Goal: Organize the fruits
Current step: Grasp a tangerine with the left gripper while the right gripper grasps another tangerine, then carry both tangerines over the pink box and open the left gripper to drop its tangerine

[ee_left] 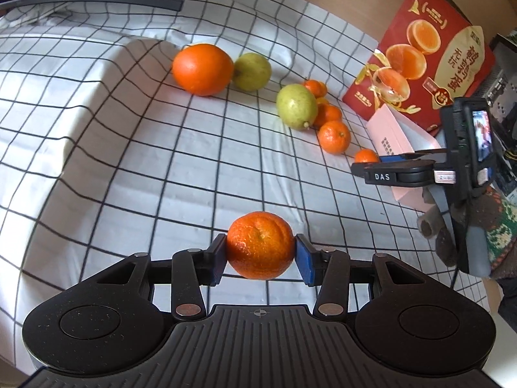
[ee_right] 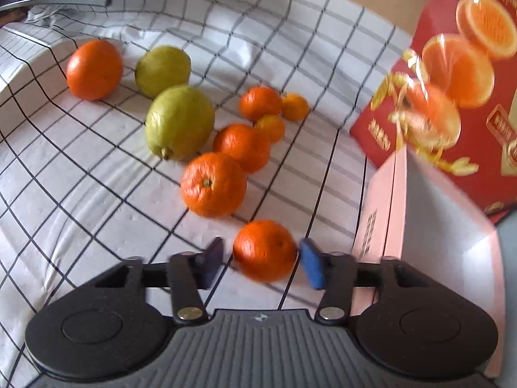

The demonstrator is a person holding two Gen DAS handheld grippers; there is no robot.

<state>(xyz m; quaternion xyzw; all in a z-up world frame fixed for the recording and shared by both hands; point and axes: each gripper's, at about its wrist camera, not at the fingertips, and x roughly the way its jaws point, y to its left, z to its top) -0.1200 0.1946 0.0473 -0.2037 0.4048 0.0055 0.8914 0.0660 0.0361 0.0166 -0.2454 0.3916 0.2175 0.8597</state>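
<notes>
Left wrist view
Left hand-held gripper point(ee_left: 260, 255): both blue pads press the sides of a mandarin point(ee_left: 260, 245), held clear above the checked cloth point(ee_left: 129, 161).
Loose fruit: a large orange point(ee_left: 202, 69) touches a green pear point(ee_left: 252, 71); a second pear point(ee_left: 296, 106) lies against a cluster of small mandarins point(ee_left: 333, 136).
Right hand-held gripper point(ee_left: 368, 169): seen side-on at the right edge, with white letters "DAS" on its black body; a small mandarin point(ee_left: 365, 156) lies at its tip.
Red carton point(ee_left: 420, 55): printed with halved oranges and Chinese characters too distorted to read.

Right wrist view
Right hand-held gripper: jaws stand around the small mandarin point(ee_right: 264, 251) on the cloth; the right pad touches it, the left pad shows a gap, so no grip yet.
Pink box point(ee_right: 381, 226): just right of the gripper, with small print blurred.
Picture: motion-blurred.
</notes>
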